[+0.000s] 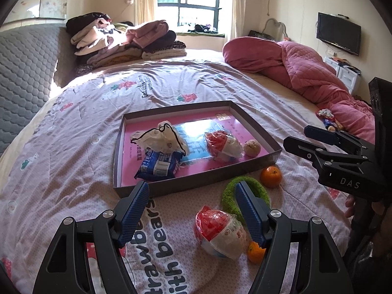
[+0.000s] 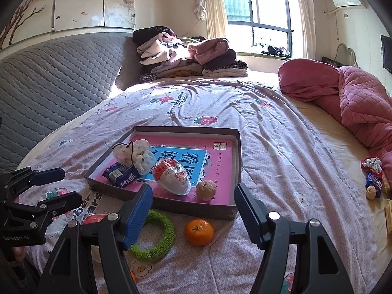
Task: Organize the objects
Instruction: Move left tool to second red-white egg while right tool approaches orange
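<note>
A shallow cardboard box (image 1: pixel 117 152) (image 2: pixel 238 152) lies on the bed. It holds a white drawstring pouch (image 1: pixel 164 138) (image 2: pixel 136 155), a blue snack pack (image 1: pixel 159 165) (image 2: pixel 120 174), a red-and-white wrapped packet (image 1: pixel 224 145) (image 2: pixel 171 176) and a small beige fruit (image 1: pixel 251 147) (image 2: pixel 205 189). In front of the box lie a green ring (image 1: pixel 262 189) (image 2: pixel 164 235), an orange (image 1: pixel 270 176) (image 2: pixel 199 231), a second wrapped packet (image 1: pixel 220 232) and a second orange (image 1: pixel 256 252). My left gripper (image 1: pixel 193 196) is open and empty above the packet. My right gripper (image 2: pixel 192 198) is open and empty over the box's near edge.
Folded clothes (image 1: pixel 122 41) (image 2: pixel 186 56) are stacked at the bed's far end. A pink quilt (image 1: pixel 306 73) (image 2: pixel 355 98) lies bunched on the right, with small wrapped sweets (image 2: pixel 373 181) beside it. A grey padded headboard (image 2: pixel 54 80) stands at the left.
</note>
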`<state>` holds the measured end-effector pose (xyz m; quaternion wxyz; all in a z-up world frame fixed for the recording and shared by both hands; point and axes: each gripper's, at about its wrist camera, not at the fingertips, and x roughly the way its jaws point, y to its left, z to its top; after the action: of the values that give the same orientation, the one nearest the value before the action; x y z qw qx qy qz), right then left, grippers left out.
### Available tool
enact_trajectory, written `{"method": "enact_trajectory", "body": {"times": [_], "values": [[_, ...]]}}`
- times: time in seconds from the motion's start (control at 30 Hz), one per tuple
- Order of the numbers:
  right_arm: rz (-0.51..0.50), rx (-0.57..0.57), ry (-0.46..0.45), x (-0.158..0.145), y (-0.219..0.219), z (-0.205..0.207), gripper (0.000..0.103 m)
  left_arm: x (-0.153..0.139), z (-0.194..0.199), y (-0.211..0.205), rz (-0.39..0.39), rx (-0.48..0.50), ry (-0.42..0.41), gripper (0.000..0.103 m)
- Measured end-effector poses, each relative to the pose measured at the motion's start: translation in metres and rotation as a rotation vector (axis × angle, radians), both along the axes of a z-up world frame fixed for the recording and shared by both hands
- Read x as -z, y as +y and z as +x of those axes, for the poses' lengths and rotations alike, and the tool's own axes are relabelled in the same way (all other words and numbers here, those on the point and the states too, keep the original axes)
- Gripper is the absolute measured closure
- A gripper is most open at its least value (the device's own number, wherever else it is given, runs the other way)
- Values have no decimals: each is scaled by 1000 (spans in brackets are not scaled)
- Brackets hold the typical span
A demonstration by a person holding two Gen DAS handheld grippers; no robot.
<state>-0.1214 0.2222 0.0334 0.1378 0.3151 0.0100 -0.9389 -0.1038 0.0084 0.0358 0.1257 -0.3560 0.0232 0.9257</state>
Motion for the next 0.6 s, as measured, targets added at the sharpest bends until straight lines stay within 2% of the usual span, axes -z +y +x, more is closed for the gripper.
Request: {"method": "enact_trajectory", "body": {"times": [0.6], "values": [[12, 2, -23, 9, 3, 5, 34, 17, 17, 15, -13, 34, -42, 29]]}}
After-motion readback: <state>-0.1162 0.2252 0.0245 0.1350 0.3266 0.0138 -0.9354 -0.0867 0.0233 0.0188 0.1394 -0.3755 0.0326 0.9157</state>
